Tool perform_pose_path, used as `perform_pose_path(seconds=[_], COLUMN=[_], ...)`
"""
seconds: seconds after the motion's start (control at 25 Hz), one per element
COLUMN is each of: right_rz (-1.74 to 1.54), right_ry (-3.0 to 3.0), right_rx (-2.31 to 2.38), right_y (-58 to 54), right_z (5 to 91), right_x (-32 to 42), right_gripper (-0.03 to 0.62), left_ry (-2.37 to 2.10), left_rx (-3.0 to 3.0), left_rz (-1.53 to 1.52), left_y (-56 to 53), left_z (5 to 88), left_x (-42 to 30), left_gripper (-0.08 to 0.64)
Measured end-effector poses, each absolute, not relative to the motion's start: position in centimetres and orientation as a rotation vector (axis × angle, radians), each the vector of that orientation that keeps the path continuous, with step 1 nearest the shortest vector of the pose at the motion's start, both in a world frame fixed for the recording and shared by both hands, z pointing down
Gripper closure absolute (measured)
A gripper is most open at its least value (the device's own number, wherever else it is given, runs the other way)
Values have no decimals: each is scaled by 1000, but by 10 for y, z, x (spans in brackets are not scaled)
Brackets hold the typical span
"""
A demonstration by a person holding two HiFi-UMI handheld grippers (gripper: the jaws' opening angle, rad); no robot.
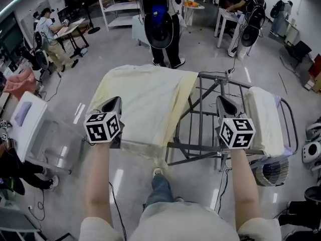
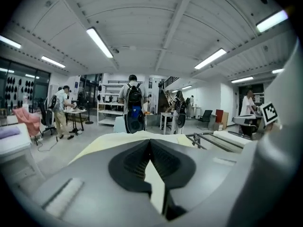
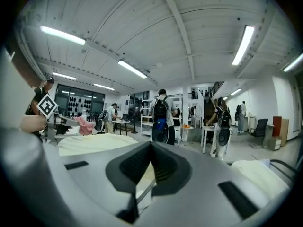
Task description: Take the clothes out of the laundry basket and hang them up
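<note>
A metal drying rack (image 1: 203, 115) stands in front of me. A pale yellow cloth (image 1: 145, 104) hangs spread over its left part, and a white cloth (image 1: 263, 118) is draped over its right end. A white mesh laundry basket (image 1: 273, 171) sits on the floor under the right end. My left gripper (image 1: 114, 102) hovers over the yellow cloth's near left side, jaws shut with nothing between them (image 2: 150, 143). My right gripper (image 1: 222, 100) hangs above the bare rack bars, also shut and empty (image 3: 151, 145). In the gripper views the yellow cloth (image 2: 113, 138) lies just beyond the jaws.
A person with a backpack (image 1: 160, 19) stands just beyond the rack. A white cart with a clear frame (image 1: 30, 122) is at the left. Tables, shelves and other people fill the back of the room. A white device (image 1: 312, 152) sits at the right edge.
</note>
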State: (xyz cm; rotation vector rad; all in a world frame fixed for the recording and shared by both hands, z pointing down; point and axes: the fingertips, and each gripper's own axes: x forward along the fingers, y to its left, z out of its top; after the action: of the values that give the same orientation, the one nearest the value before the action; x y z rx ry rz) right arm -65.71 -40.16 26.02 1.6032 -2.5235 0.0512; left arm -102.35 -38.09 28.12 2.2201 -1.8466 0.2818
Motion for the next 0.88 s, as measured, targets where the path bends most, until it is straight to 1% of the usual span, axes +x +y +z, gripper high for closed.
perform_pose_path(seconds=[0.32, 0.72, 0.88], right_rz=[102, 42, 36], right_ry=[-2552, -2568, -2549], right_rx=[1592, 1625, 1652], right_y=[-301, -192, -152], right_z=[281, 280, 283], right_x=[-628, -615, -612], right_gripper=[591, 591, 591], left_ry=[-1820, -1679, -1592], left_rx=[2311, 2367, 2387], left_rz=[308, 137, 103], left_y=[-290, -202, -170], left_z=[288, 294, 302], left_x=[-939, -853, -830], left_gripper=[548, 549, 549])
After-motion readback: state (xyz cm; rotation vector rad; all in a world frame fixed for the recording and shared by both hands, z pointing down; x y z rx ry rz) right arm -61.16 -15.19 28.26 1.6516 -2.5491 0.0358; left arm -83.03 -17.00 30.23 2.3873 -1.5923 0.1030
